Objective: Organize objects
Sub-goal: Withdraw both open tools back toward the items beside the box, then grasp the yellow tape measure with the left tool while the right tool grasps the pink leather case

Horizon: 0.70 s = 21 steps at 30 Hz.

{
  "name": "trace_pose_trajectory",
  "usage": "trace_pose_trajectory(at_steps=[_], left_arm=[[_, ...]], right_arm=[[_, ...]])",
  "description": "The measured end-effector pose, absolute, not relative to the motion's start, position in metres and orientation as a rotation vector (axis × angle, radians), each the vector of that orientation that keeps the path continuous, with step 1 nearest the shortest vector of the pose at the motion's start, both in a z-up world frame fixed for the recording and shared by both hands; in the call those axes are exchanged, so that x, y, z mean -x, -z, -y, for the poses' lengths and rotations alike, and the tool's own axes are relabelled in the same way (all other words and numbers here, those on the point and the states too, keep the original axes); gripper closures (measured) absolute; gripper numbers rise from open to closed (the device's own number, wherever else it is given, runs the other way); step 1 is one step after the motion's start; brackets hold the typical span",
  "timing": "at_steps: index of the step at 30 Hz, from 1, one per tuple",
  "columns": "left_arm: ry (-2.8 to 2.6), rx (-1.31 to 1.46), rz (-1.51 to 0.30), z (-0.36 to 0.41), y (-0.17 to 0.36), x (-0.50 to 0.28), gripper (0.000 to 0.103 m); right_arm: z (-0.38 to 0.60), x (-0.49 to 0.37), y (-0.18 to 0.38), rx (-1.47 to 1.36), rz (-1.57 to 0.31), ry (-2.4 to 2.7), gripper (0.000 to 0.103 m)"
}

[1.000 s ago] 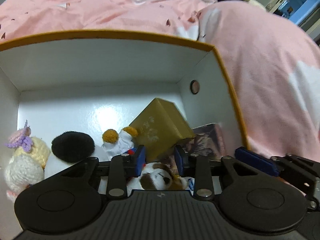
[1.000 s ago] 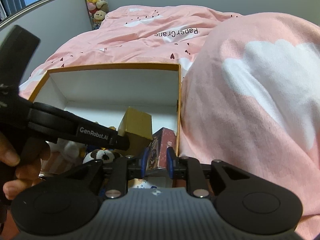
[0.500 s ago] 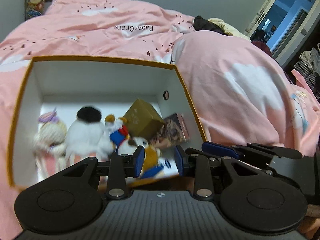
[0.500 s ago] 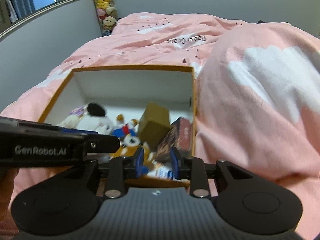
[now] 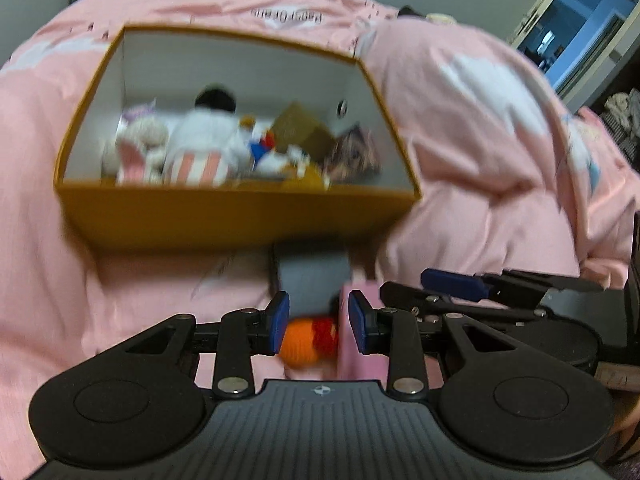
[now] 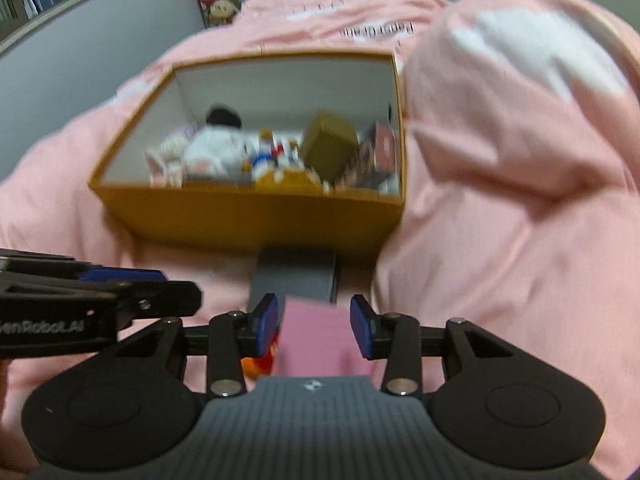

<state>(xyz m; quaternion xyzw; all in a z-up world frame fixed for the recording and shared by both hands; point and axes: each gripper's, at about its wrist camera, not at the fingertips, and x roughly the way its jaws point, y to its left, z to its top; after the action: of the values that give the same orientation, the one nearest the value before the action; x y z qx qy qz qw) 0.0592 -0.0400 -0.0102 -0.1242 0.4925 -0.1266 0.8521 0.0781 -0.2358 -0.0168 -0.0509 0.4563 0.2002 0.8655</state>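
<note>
The orange box (image 5: 236, 216) sits on the pink bed cover (image 5: 480, 152), holding plush toys (image 5: 200, 148), a gold carton (image 6: 328, 146) and a printed packet (image 5: 352, 156) (all blurred). Nearer lie a grey case (image 6: 294, 276), a pink block (image 6: 316, 336) and an orange crochet toy (image 5: 306, 342). The left gripper (image 5: 319, 322) has its jaws apart, empty; the right gripper (image 6: 314, 330) has its jaws opening astride the pink block, not touching it.

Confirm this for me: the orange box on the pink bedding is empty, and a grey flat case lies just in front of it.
Not empty. The orange box on the pink bedding holds plush toys and small boxes, as the right wrist view shows. The grey flat case does lie just in front.
</note>
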Motion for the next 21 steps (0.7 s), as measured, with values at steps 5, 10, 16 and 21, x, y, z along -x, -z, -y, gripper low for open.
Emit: trace_pose_trajectory(at_steps=[5, 10, 16, 21], left_arm=[[0.245, 0.265, -1.094, 0.036, 0.031, -0.04, 0.066], [0.218, 0.299, -1.133, 0.027, 0.047, -0.026, 0.062], [0.191, 0.366, -1.156, 0.01, 0.059, -0.007, 0.049], [0.191, 0.391, -1.212, 0.006, 0.073, -0.003, 0.047]], right_arm=[[0.238, -0.064, 0.036, 0.12, -1.0, -0.388, 0.047], [0.24, -0.052, 0.046, 0.151, -0.977, -0.37, 0.045], [0.241, -0.046, 0.048, 0.151, -0.94, -0.368, 0.044], [0.239, -0.048, 0.053, 0.154, -0.954, -0.354, 0.044]])
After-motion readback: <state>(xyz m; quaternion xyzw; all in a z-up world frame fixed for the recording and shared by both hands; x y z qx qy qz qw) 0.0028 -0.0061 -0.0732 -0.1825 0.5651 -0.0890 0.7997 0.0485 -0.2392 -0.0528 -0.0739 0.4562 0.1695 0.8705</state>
